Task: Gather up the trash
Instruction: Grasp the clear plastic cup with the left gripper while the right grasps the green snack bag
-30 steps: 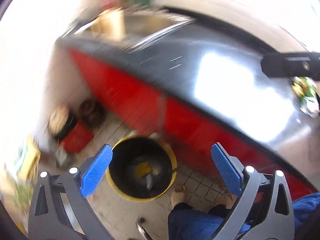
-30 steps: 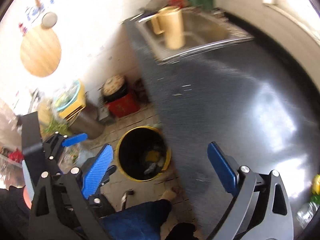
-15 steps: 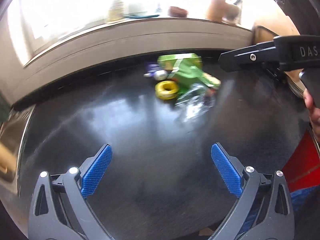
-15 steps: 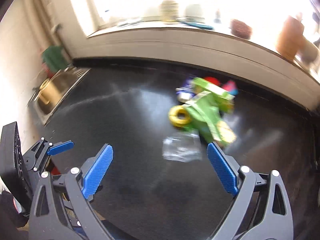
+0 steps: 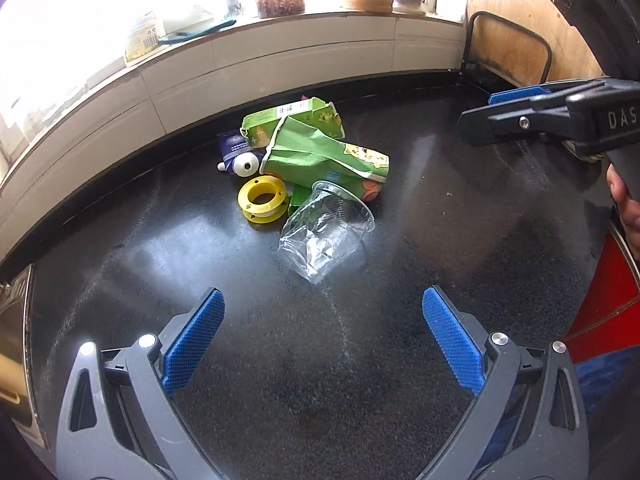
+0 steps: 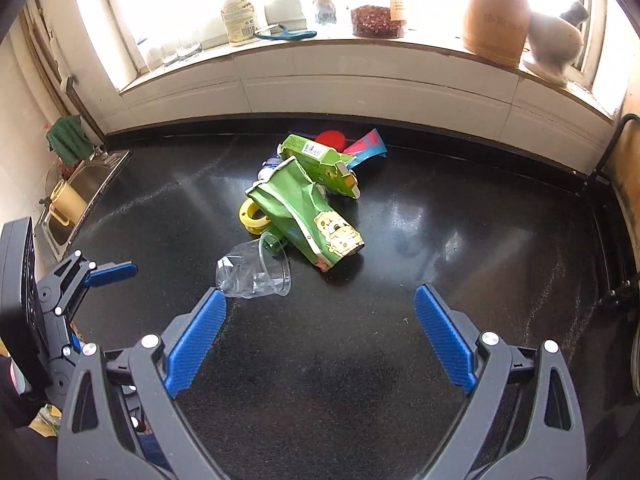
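A pile of trash lies on the black counter (image 5: 460, 208): a crushed clear plastic cup (image 5: 324, 236) on its side, a yellow tape spool (image 5: 262, 199), a crumpled green bag (image 5: 320, 156), a green carton (image 5: 292, 118) and a purple tube (image 5: 236, 152). My left gripper (image 5: 323, 340) is open and empty, a short way in front of the cup. My right gripper (image 6: 320, 336) is open and empty; the cup (image 6: 253, 270) lies just beyond its left finger, with the green bag (image 6: 304, 210), the spool (image 6: 252, 216) and the carton (image 6: 320, 162) farther back.
A window sill (image 6: 360, 46) with a bottle, jars and a vase runs behind the counter. A sink (image 6: 80, 188) with a yellow mug is at the left. A metal rack (image 6: 612, 168) stands at the right end. Red cabinet fronts (image 5: 608, 304) lie below the counter's edge.
Both grippers have swung up from the yellow bin on the floor to face the counter, and have come closer to the trash pile. Both stay open.
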